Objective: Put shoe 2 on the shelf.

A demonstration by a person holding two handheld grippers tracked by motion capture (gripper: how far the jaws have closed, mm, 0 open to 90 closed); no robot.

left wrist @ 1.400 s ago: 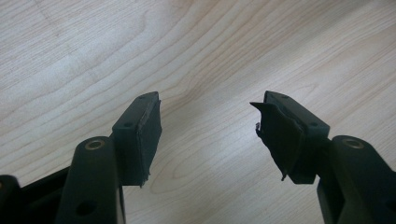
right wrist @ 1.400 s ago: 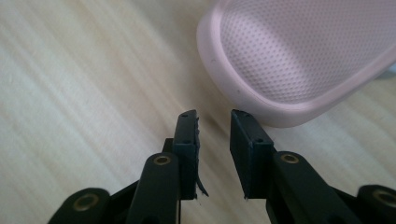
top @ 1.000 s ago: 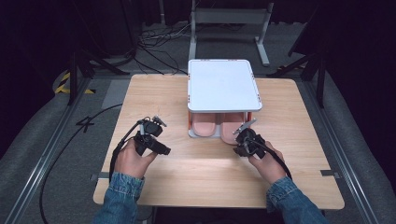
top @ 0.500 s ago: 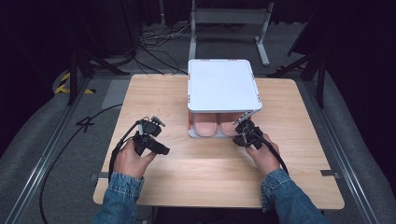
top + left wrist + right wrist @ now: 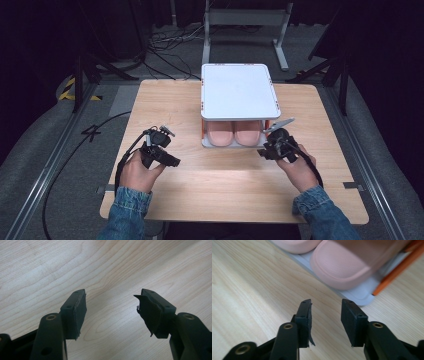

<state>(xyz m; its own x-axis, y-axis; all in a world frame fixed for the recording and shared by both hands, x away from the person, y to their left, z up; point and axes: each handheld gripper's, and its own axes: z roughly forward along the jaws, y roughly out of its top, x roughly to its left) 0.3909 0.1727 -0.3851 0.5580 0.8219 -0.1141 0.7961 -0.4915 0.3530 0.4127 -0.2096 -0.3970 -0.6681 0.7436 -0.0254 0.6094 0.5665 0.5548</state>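
A pair of pink slippers [image 5: 234,132] sits side by side on the lower shelf of a small white rack [image 5: 239,90] at the middle of the wooden table [image 5: 220,180]. The right gripper [image 5: 270,145] hovers just beside the rack's front right corner, its jaws just opened and pinching nothing, the nearer slipper [image 5: 347,267] close ahead. The left gripper [image 5: 170,159] rests well apart from the rack over bare wood, jaws spread wide and empty

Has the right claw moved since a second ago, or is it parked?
Yes. The right claw has drawn back from the pink slippers toward the table's near edge, its jaws just opening with nothing between them.
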